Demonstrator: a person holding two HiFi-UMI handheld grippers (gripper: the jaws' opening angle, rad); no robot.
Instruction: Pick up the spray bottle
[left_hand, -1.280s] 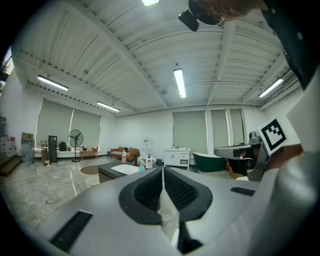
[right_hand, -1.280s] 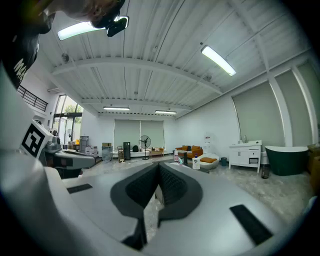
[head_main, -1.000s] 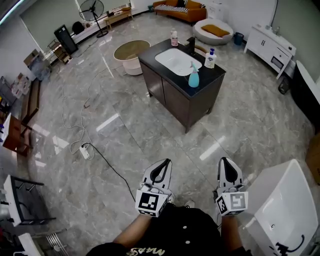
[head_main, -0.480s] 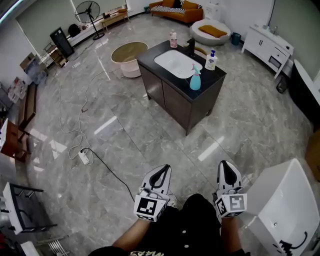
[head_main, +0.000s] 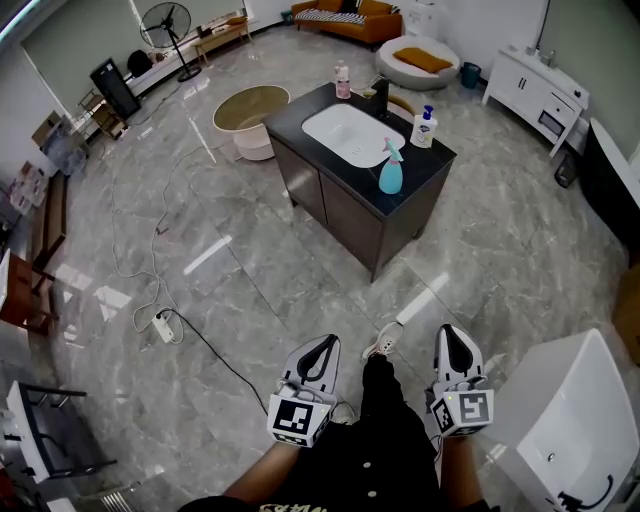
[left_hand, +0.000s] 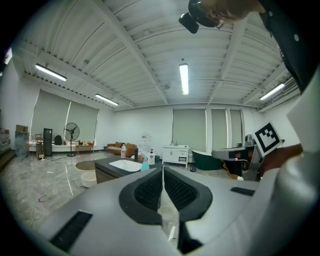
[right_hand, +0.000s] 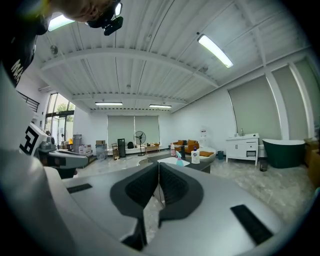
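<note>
A teal spray bottle (head_main: 391, 170) stands upright on the near right part of a dark vanity counter (head_main: 440, 155), far ahead of me. It shows small as the bottle (left_hand: 145, 165) in the left gripper view and the bottle (right_hand: 179, 159) in the right gripper view. My left gripper (head_main: 326, 345) and right gripper (head_main: 451, 335) are held low in front of my body, side by side, both shut with nothing between the jaws. A stretch of floor lies between them and the vanity.
The vanity holds a white basin (head_main: 352, 132), a white pump bottle (head_main: 424, 128), a pink bottle (head_main: 343, 81) and a black tap (head_main: 381, 95). A white tub (head_main: 565, 430) stands close on my right. A power strip and cable (head_main: 162, 325) lie on the floor at left. A round tub (head_main: 248, 115) sits beyond.
I have stepped forward: the vanity and spray bottle sit slightly nearer and lower in the head view, and one shoe now shows ahead. Both grippers stay shut in front of my body.
</note>
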